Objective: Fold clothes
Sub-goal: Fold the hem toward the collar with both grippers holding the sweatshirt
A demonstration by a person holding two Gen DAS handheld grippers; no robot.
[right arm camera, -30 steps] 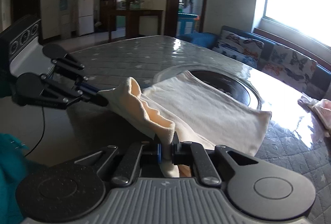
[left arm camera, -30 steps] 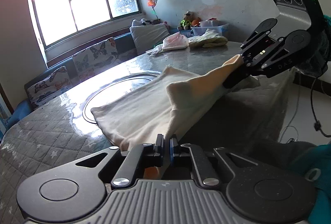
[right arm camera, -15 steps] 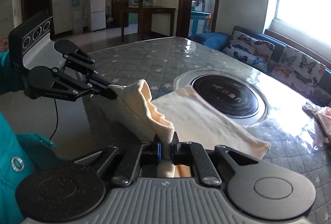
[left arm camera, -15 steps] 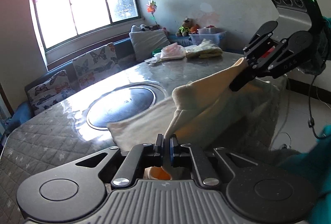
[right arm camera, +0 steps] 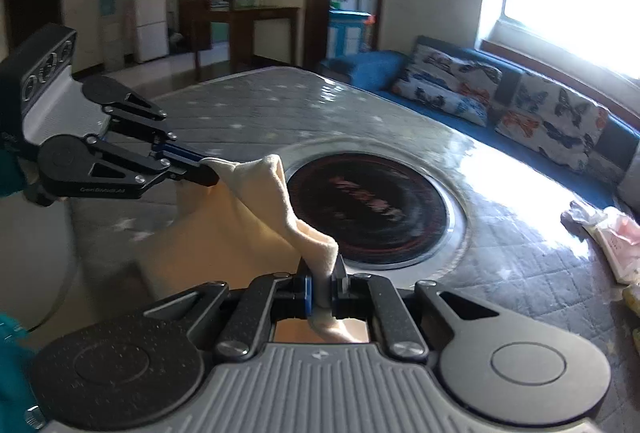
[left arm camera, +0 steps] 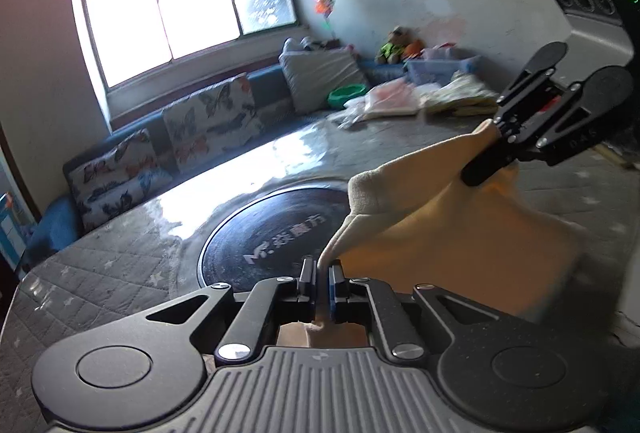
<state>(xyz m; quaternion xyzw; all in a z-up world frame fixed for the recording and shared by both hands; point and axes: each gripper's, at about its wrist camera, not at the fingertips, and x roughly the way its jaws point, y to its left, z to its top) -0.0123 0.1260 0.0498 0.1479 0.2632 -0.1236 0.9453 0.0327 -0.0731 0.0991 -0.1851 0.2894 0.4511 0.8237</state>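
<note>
A cream cloth (left arm camera: 452, 229) hangs in the air between my two grippers, above the near edge of the table. My left gripper (left arm camera: 323, 283) is shut on one corner of it. My right gripper (right arm camera: 323, 287) is shut on the other corner. In the left wrist view the right gripper (left arm camera: 486, 163) is up at the right with cloth in its fingers. In the right wrist view the left gripper (right arm camera: 200, 169) is at the left, and the cloth (right arm camera: 224, 225) sags between the two. Its lower part is hidden behind the gripper bodies.
The table has a grey quilted cover (right arm camera: 256, 113) and a round black glass inset (left arm camera: 276, 237) in its middle. Other clothes are piled at the far end (left arm camera: 420, 99). A sofa with butterfly cushions (left arm camera: 168, 149) runs under the window.
Both grippers have lifted the cloth up off the table and toward me. It lay spread over the round inset before; now the inset is uncovered and the cloth hangs free.
</note>
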